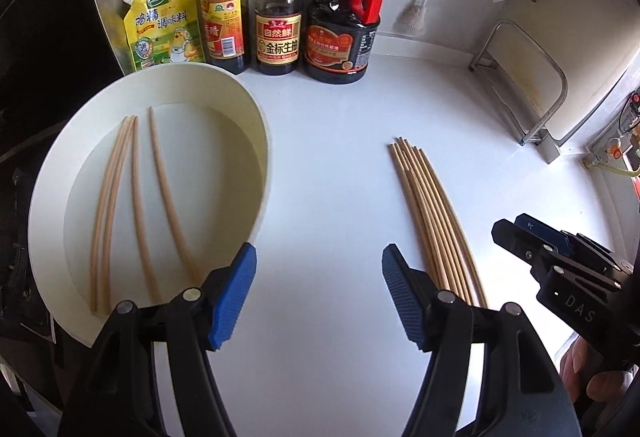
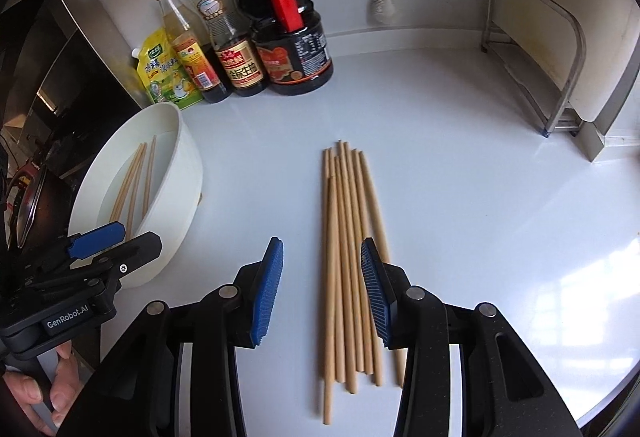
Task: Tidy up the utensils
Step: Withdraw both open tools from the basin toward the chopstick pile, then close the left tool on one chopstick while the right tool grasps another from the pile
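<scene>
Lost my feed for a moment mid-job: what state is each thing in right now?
left gripper: jaws open, empty
right gripper: jaws open, astride the pile, not gripping
chopsticks in the tub: four, lying flat
chopsticks on the counter: loose pile, lying flat
white tub: upright, uncovered
sauce bottles: upright, capped
seasoning pouch: standing, spout capped

Black tongs (image 2: 322, 289) w/ ribbed blue pads (image 2: 267, 291), silver rivets, prob. "GenRobot.AI" mark.

tan chopsticks (image 2: 348, 257), white bowl (image 1: 48, 197), white counter (image 1: 328, 177)

Open left tool (image 1: 316, 293) between basin (image 1: 48, 197) and chopsticks (image 1: 432, 213).
</scene>
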Motion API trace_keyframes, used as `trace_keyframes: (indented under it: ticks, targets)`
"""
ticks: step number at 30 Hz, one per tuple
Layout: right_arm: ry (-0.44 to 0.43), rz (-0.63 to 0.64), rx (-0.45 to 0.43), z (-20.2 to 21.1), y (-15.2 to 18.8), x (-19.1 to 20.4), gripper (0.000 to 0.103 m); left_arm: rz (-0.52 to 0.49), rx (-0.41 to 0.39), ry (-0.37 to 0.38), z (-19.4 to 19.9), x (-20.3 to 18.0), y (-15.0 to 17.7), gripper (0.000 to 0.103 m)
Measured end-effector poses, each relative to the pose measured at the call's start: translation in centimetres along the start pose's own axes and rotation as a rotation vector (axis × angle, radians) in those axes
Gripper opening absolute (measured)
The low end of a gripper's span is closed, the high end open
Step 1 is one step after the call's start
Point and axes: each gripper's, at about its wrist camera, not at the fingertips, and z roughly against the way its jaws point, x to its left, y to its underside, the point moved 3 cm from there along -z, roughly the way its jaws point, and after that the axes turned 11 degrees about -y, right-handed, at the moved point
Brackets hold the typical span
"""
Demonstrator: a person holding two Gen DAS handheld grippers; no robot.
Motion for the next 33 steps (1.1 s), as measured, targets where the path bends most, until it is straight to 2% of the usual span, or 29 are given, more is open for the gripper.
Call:
trace_keyframes:
  ticks: [5,8,10,13,18,22,33]
  targets:
    - [0.013,-0.010,0.004,0.3,0.6,-2.9,0.041,0.002,0.013,0.000,-0.3,-1.7,0.5,0.066]
    - [0.042,0.009,0.010,0.0,0.9,-4.2,0.041,0.008,0.020,-0.011,-0.6,-2.4,1.0,0.070]
    - [0.047,0.025,0.016,-0.3,1.2,-4.9,0.047,0.015,0.029,-0.018,-1.1,-2.8,1.4,0.070]
    - [0.045,0.046,0.039,-1.0,1.8,-5.7,0.047,0.025,0.041,-0.025,-1.8,-3.5,2.1,0.071]
    - [0.051,0.062,0.069,-2.6,2.8,-6.6,0.047,0.040,0.020,-0.061,-2.6,-4.5,3.1,0.075]
    - [0.047,0.075,0.092,-3.9,3.5,-6.9,0.047,0.042,0.032,-0.065,-3.7,-5.1,3.5,0.076]
    - [0.065,0.145,0.083,-5.1,3.7,-6.9,0.047,0.040,0.049,-0.066,-5.4,-6.2,4.3,0.076]
